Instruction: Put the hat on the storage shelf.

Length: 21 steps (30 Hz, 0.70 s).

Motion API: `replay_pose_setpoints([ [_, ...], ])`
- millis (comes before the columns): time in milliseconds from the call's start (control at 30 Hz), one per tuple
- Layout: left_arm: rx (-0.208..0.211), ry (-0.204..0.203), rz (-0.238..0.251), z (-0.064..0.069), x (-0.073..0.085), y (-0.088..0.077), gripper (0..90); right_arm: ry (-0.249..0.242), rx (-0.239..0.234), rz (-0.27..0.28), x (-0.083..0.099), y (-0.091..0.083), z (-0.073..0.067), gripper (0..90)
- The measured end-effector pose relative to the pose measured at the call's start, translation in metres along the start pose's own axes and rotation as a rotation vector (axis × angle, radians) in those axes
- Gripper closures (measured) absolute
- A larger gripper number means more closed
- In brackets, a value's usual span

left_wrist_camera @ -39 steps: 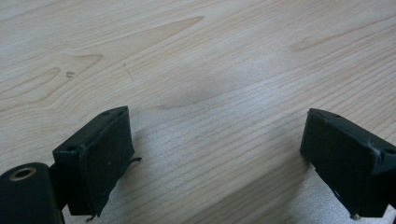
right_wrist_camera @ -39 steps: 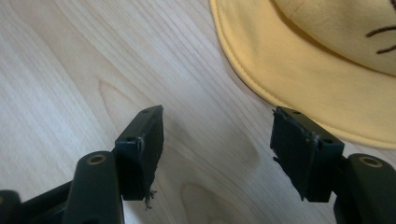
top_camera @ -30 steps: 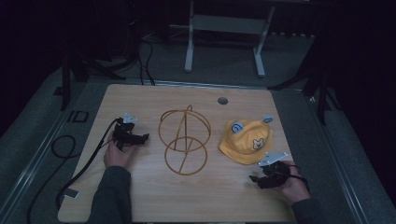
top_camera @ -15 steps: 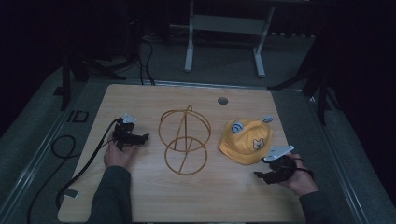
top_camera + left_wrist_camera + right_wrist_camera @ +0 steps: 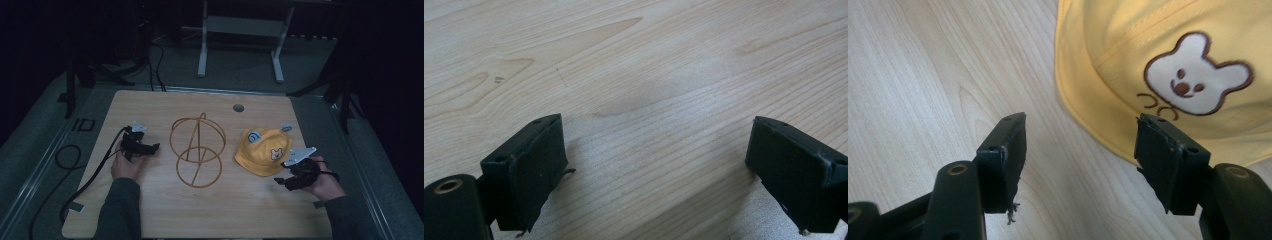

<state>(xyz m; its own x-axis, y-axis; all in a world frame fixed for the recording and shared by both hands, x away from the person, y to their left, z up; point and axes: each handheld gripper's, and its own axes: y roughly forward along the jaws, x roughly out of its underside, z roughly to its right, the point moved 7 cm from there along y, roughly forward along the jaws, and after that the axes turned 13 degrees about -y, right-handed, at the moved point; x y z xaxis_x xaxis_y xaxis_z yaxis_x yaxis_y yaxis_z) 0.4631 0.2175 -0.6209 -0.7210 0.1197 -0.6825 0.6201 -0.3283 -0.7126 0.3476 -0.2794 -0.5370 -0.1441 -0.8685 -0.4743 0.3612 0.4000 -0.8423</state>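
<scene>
By the hat (image 5: 1158, 65) brim, you held your right gripper (image 5: 1080, 145) spread apart, probably lining up a grab; left gripper (image 5: 659, 160) sat apart too, idle.

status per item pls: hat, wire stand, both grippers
Yellow hat: lying flat on the table, bear patch up, not gripped.
Wire stand: upright, nothing on it, untouched.
Left gripper: jaws wide open over bare wood, holding nothing.
Right gripper: jaws open at the hat's brim edge, not closed on it.
</scene>
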Motion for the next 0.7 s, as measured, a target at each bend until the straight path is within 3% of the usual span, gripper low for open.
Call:
replay_pose_setpoints([
  [700,0.0,0.0,0.0,0.0,0.0,0.0,9.2,-0.02,0.022,-0.011,-0.016,-0.016,0.026,39.4],
])
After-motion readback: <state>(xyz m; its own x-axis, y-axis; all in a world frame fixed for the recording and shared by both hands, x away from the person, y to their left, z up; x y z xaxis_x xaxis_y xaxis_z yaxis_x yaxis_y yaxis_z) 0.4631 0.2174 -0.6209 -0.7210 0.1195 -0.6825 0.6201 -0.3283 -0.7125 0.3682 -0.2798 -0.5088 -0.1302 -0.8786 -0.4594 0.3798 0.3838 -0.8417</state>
